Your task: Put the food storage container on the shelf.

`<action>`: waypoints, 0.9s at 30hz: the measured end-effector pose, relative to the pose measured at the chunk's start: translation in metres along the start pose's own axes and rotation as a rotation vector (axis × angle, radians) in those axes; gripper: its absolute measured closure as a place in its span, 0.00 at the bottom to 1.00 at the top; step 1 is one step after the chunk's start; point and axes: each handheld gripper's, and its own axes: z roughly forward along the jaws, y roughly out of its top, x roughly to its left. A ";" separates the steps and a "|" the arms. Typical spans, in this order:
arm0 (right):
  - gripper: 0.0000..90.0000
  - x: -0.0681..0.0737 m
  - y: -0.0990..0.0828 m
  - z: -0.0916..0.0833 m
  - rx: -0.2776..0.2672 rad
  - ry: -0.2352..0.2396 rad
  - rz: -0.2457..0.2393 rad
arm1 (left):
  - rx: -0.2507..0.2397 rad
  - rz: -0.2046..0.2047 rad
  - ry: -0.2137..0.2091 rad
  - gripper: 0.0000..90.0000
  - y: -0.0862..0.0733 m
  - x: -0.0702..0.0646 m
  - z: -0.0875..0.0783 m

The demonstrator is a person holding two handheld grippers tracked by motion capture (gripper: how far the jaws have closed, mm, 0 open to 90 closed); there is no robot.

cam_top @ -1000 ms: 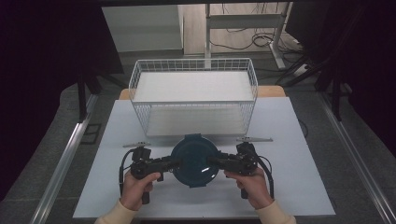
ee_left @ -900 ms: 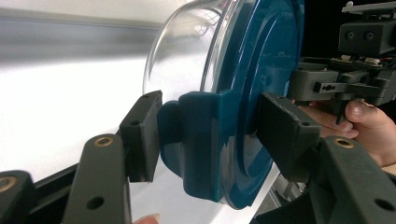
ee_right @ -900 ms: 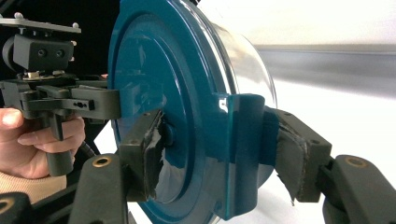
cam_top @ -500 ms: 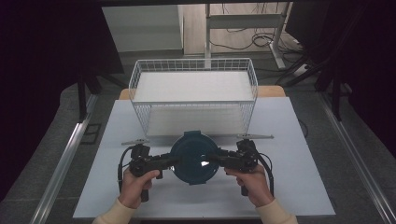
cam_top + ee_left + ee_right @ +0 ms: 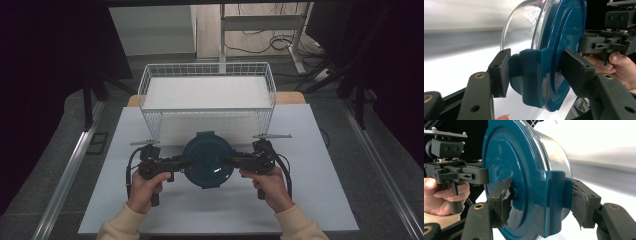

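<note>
A round clear-glass container (image 5: 206,160) with a teal clip-on lid hangs just above the white table, lid facing up in the high view. My left gripper (image 5: 179,163) is shut on its left edge. In the left gripper view the pads (image 5: 500,72) clamp the teal latch tab (image 5: 531,75) and lid rim, and the glass bowl (image 5: 524,25) bulges away behind it. My right gripper (image 5: 226,161) is shut on the opposite edge. In the right gripper view (image 5: 541,200) its worn pads (image 5: 581,202) press the other latch tab (image 5: 551,195) and the lid face (image 5: 506,157).
A white wire basket (image 5: 207,65) stands right behind the container, at the far side of the white table top (image 5: 310,200). Metal rails run along both sides of the table. Dark floor and a desk frame with cables lie beyond.
The container and both grippers have drifted slightly up the picture, toward the basket. Both grips are unchanged.
</note>
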 end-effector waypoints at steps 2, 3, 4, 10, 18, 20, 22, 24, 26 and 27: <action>0.43 0.002 0.005 -0.002 -0.009 -0.005 -0.012 | -0.004 0.000 -0.007 0.47 0.004 -0.001 -0.001; 0.43 0.003 0.007 -0.003 -0.014 -0.007 -0.018 | -0.005 0.002 -0.010 0.47 0.006 -0.002 -0.002; 0.43 0.006 0.013 -0.006 -0.021 -0.010 -0.026 | -0.008 0.007 -0.013 0.47 0.011 -0.004 -0.003; 0.44 0.013 0.029 -0.012 -0.037 -0.006 -0.032 | -0.019 0.027 -0.010 0.47 0.031 -0.014 -0.010; 0.44 0.025 0.058 -0.020 -0.072 -0.004 -0.051 | -0.036 0.066 -0.009 0.47 0.062 -0.026 -0.020; 0.44 0.028 0.065 -0.022 -0.077 -0.006 -0.059 | -0.037 0.070 -0.010 0.47 0.066 -0.028 -0.021; 0.44 0.029 0.067 -0.022 -0.078 -0.006 -0.059 | -0.041 0.076 -0.011 0.47 0.071 -0.030 -0.023; 0.44 0.032 0.073 -0.025 -0.083 -0.007 -0.065 | -0.044 0.080 -0.012 0.47 0.077 -0.033 -0.025; 0.44 0.034 0.078 -0.027 -0.086 -0.010 -0.077 | -0.046 0.085 -0.012 0.47 0.082 -0.035 -0.026; 0.44 0.035 0.081 -0.027 -0.088 -0.010 -0.079 | -0.047 0.088 -0.011 0.47 0.083 -0.036 -0.026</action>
